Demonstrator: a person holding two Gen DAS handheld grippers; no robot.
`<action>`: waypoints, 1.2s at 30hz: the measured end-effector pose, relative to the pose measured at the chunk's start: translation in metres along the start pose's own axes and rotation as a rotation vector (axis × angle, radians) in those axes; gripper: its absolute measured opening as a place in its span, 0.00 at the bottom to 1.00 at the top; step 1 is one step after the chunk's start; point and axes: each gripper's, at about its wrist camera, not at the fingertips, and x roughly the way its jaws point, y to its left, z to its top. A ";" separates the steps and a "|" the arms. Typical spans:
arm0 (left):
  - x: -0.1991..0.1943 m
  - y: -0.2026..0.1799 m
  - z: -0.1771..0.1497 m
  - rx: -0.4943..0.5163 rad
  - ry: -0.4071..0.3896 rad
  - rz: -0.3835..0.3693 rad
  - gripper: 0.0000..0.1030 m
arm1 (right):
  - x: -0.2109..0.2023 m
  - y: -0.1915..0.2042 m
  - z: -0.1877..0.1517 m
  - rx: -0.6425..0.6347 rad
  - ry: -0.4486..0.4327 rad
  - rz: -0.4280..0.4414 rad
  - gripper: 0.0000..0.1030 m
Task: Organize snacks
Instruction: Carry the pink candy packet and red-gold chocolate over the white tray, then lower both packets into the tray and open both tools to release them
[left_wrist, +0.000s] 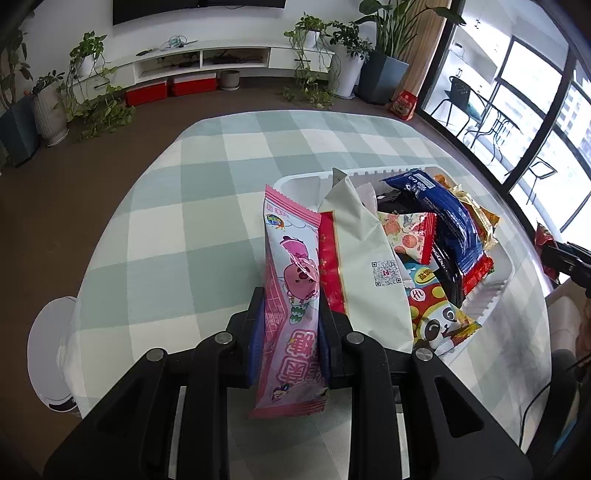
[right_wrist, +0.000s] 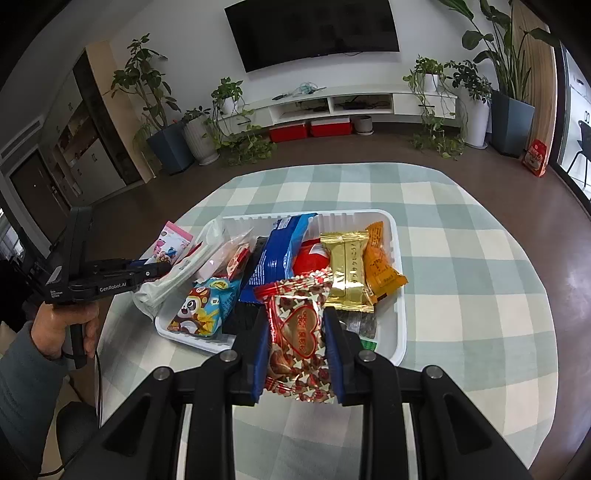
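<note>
The long pink wafer packet (left_wrist: 291, 295) in my left tongs (left_wrist: 291, 314) is light, soft film that crumples and slides, so I judge the pinch across its middle width right, with its top end reaching up beside the white tray's (left_wrist: 495, 291) near-left corner. My right tongs (right_wrist: 295, 332) are clamped on the red heart-print packet (right_wrist: 297, 332), slick, puffy, probably brittle inside, hanging over the tray's near rim. The tray on the checked bench (right_wrist: 461, 258) is heaped with other loose wrappers, which I expect to shift easily.
</note>
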 end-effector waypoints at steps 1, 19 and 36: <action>-0.002 -0.002 -0.001 -0.002 -0.006 0.009 0.21 | 0.001 0.000 0.001 -0.001 0.000 0.001 0.29; 0.003 -0.040 0.005 0.053 -0.010 0.039 0.22 | 0.042 0.006 0.017 -0.046 0.039 -0.034 0.29; 0.015 -0.053 0.012 0.106 -0.027 0.086 0.22 | 0.088 0.039 0.041 -0.107 0.069 -0.027 0.29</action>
